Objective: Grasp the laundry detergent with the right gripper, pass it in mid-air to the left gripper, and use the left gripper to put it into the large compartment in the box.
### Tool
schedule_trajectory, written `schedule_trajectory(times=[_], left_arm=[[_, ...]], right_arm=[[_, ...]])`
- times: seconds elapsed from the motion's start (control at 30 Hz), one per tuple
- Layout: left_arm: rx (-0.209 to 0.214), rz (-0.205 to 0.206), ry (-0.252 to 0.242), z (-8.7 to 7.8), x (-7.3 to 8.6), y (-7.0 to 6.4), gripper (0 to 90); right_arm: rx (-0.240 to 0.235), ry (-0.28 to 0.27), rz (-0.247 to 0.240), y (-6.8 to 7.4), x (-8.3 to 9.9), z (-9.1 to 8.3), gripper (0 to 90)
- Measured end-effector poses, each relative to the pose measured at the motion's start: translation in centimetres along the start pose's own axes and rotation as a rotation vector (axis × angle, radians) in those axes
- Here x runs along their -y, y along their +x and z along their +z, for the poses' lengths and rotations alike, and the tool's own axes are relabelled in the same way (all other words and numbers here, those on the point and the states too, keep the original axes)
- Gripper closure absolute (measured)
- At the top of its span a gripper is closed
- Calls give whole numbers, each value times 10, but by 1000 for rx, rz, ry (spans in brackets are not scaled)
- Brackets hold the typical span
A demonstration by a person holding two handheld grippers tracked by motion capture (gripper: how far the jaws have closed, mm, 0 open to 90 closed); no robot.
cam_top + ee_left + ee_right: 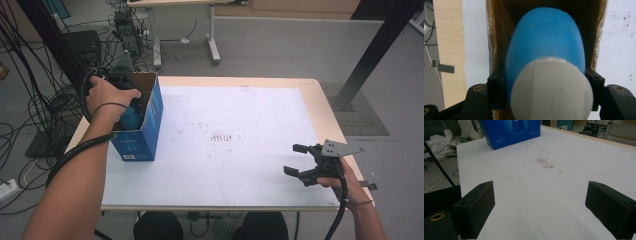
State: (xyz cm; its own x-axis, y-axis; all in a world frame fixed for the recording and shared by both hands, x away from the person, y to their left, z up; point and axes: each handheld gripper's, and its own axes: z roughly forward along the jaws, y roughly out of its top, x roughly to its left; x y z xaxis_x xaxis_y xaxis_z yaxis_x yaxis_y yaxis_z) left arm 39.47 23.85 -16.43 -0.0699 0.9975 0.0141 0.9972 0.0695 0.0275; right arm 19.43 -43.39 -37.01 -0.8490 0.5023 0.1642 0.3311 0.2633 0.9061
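Note:
A blue carton (142, 127) with an open top stands upright near the table's left edge. My left gripper (125, 102) points down into its mouth, shut on a blue bottle (546, 40) with a white cap (551, 90); the bottle's body is inside the brown cardboard walls (492, 42). My left hand (105, 95) covers most of that gripper from above. My right gripper (296, 160) rests low over the table's front right, jaws wide apart and nothing between them (540, 202). The carton's blue printed side (510, 131) lies far ahead of it.
The white table sheet (230, 150) carries faint reddish smudges (222, 136) at its middle. Cables and black equipment (85, 45) crowd the floor left of the table. A black post (375, 50) rises at the back right, and another table's legs (212, 35) stand behind.

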Motion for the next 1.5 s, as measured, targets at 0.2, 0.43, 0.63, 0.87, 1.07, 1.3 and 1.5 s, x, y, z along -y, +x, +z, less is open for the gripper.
schedule_trajectory(times=[0.2,0.43,0.63,0.87,1.07,1.3,1.5], left_arm=[[-5,5,11,5,0,-1,376],[-6,6,25,15,1,-2,376],[-1,8,32,19,1,0,376],[4,8,39,24,2,0,376],[2,8,42,25,2,-1,375],[5,0,42,25,2,1,375],[7,-2,42,25,3,1,375]], right_arm=[[-2,-4,0,0,-1,2,90],[-5,1,-2,0,-1,3,90],[-1,0,1,0,0,2,90],[-4,3,2,0,0,4,90],[-5,-1,2,0,1,5,90],[-6,-2,2,0,1,5,90],[-5,-4,4,0,1,5,90]])
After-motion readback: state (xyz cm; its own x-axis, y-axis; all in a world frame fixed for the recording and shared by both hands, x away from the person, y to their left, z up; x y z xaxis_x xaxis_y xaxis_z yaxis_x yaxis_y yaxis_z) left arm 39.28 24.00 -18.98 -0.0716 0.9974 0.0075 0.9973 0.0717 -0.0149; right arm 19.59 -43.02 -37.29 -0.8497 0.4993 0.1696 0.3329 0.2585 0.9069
